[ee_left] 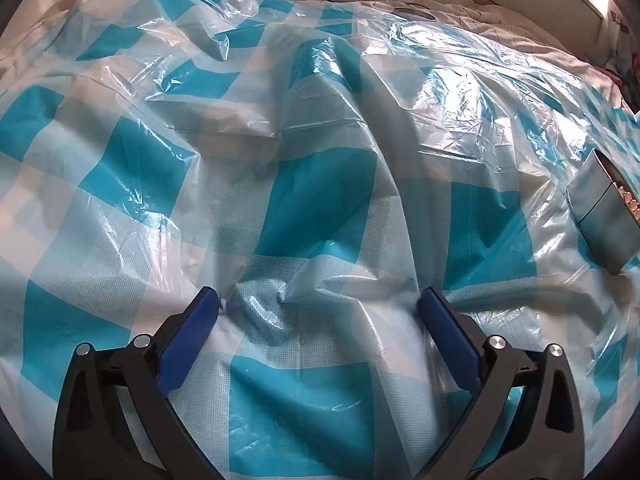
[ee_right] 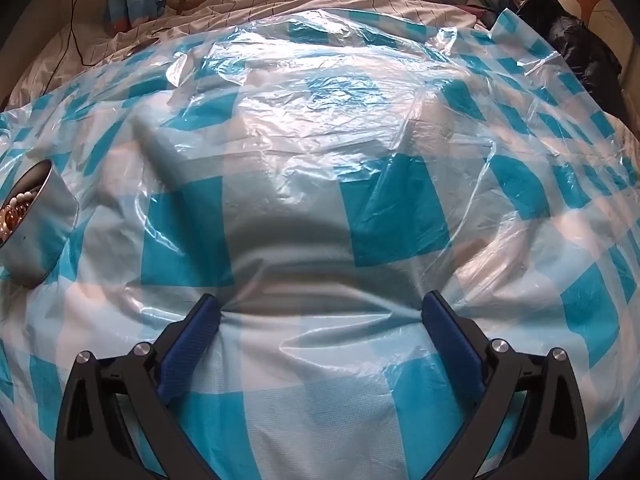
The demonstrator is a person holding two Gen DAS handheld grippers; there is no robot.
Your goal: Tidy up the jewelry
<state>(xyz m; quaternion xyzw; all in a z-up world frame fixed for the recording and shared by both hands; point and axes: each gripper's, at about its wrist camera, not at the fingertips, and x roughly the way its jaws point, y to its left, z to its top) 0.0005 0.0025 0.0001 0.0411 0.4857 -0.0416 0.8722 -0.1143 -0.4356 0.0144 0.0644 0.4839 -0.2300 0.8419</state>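
Currently, both of your grippers rest low on the blue-and-white checked plastic sheet (ee_left: 320,200) that covers the bed. The left gripper (ee_left: 319,305), at lower centre of the left wrist view, has its jaws spread wide with nothing between them; the fingertips seem to press into the sheet, puckering it. The right gripper (ee_right: 321,306), at lower centre of the right wrist view, is likewise wide apart and empty, with a shallow crease of plastic running between the tips. The metal tin (ee_right: 38,228) sits at the left edge of the right wrist view and at the right edge of the left wrist view, so it lies between your two hands, well apart from either. Inside its mouth you can see beads (ee_right: 18,210), pale and amber, apparently strung jewelry heaped together. No loose jewelry shows on the sheet in either view. Judgement: the collecting appears done or nearly done, since everything visible is already in the tin. What remains, if anything, cannot be told from here; no lid or second container is in sight. A black cable (ee_right: 74,20) trails at upper left of the right wrist view.
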